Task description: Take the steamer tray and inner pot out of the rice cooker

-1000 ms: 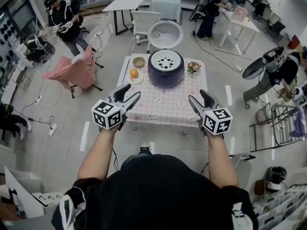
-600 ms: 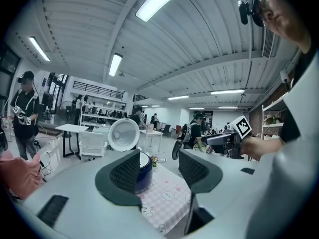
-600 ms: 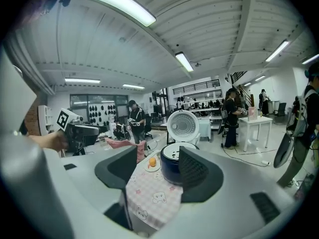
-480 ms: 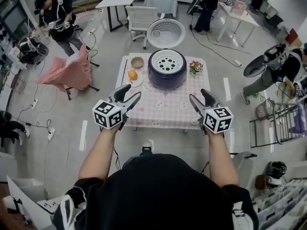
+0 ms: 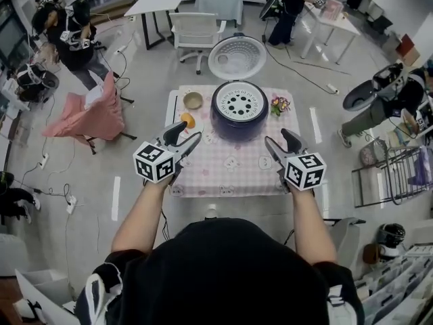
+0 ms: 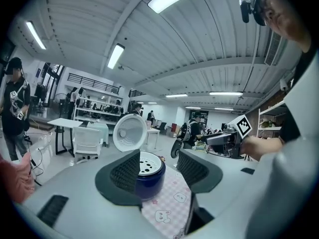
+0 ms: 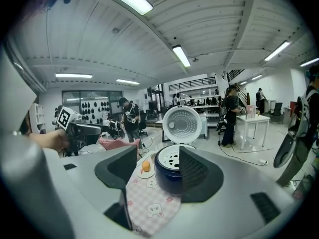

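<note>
Bench, pink checked cloth: the rice cooker stands at the middle of the far edge, its lid swung fully open behind it. The steamer tray, white and perforated, sits in the cooker's mouth and is the first item to lift. It is judged light, rigid and thin-walled, and is best taken at opposite points of its rim, since the smooth holed floor offers no purchase. The inner pot lies beneath the tray and is wholly hidden. It is judged metal, heavier and slick, with the rim the only likely hold (handles, if any, cannot be confirmed). Whether the tray carries lifting lugs is too small to tell. The left gripper and right gripper hang over the near half of the bench, well short of the cooker, the fingers of both spread apart with nothing between them.
</note>
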`<state>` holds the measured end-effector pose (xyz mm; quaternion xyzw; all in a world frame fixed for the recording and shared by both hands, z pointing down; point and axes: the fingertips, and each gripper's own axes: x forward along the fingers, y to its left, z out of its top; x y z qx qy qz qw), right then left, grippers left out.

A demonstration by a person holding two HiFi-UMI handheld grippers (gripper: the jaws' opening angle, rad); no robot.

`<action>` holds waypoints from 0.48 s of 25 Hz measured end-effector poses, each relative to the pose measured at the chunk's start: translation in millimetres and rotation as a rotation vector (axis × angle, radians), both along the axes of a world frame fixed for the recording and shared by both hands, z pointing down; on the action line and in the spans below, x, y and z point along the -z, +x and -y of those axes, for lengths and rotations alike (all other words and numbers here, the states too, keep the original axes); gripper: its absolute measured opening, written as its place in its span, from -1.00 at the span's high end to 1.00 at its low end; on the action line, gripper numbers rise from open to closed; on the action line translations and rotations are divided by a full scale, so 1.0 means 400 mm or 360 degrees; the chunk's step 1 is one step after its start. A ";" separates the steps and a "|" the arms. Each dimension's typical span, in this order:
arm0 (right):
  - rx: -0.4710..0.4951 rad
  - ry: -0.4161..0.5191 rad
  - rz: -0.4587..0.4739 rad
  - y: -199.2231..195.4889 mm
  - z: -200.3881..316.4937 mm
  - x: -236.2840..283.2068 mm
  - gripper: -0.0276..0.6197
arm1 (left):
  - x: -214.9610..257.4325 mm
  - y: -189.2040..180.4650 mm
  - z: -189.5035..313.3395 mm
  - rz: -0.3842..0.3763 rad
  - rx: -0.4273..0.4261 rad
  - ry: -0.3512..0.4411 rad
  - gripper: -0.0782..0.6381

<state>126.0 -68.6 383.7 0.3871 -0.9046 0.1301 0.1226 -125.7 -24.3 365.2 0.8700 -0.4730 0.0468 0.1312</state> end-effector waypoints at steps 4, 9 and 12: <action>-0.0040 0.0004 -0.0010 -0.038 0.046 0.000 0.08 | -0.006 -0.034 0.059 -0.0008 -0.0051 0.0002 0.08; -0.0086 0.0005 -0.0029 -0.070 0.081 0.003 0.08 | -0.018 -0.068 0.111 -0.0024 -0.0110 -0.0009 0.08; -0.0115 0.0014 -0.0036 -0.083 0.088 0.005 0.08 | -0.025 -0.083 0.124 -0.0027 -0.0145 -0.0014 0.08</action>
